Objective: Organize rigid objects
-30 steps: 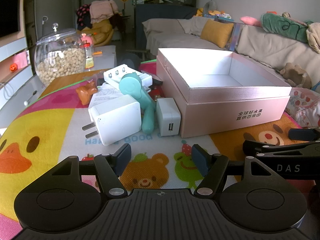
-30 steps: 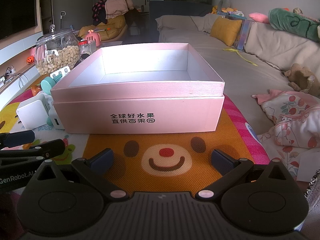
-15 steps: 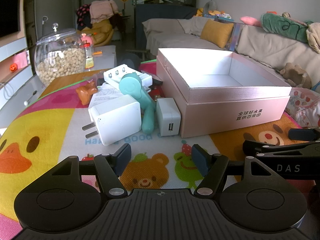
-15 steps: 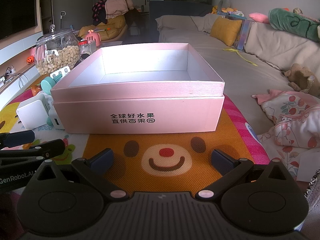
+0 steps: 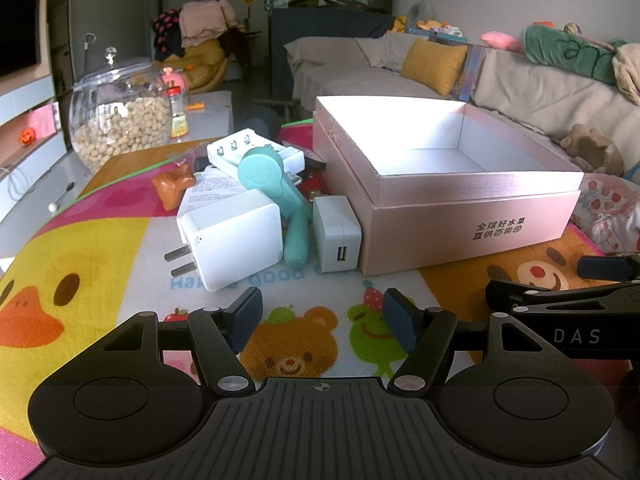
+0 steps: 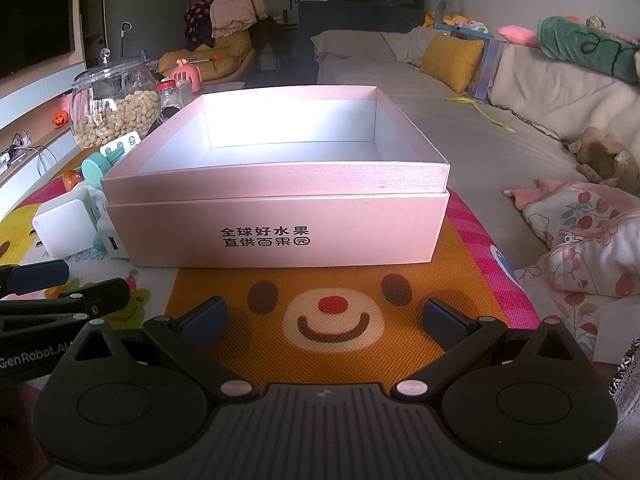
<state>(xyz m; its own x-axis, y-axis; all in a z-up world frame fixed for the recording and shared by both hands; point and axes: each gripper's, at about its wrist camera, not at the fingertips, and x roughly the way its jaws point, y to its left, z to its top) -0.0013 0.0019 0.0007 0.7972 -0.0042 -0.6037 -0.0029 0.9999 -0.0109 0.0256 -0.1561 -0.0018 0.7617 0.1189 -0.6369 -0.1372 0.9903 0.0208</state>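
An open pink box (image 5: 472,216) (image 6: 276,224) stands empty on the cartoon play mat (image 5: 100,256). Left of it lies a pile: a large white plug charger (image 5: 232,240) (image 6: 64,228), a teal handheld fan (image 5: 280,196) (image 6: 96,166), a small white USB charger (image 5: 336,232) (image 6: 114,244), a white battery charger (image 5: 240,148), a leaflet and a small orange figurine (image 5: 174,186). My left gripper (image 5: 322,316) is open and empty, just in front of the pile. My right gripper (image 6: 322,320) is open and empty, in front of the box.
A glass jar of nuts (image 5: 120,128) (image 6: 114,108) stands behind the pile. A sofa (image 6: 500,112) with cushions and soft toys runs along the right. Folded floral cloth (image 6: 588,240) lies right of the mat.
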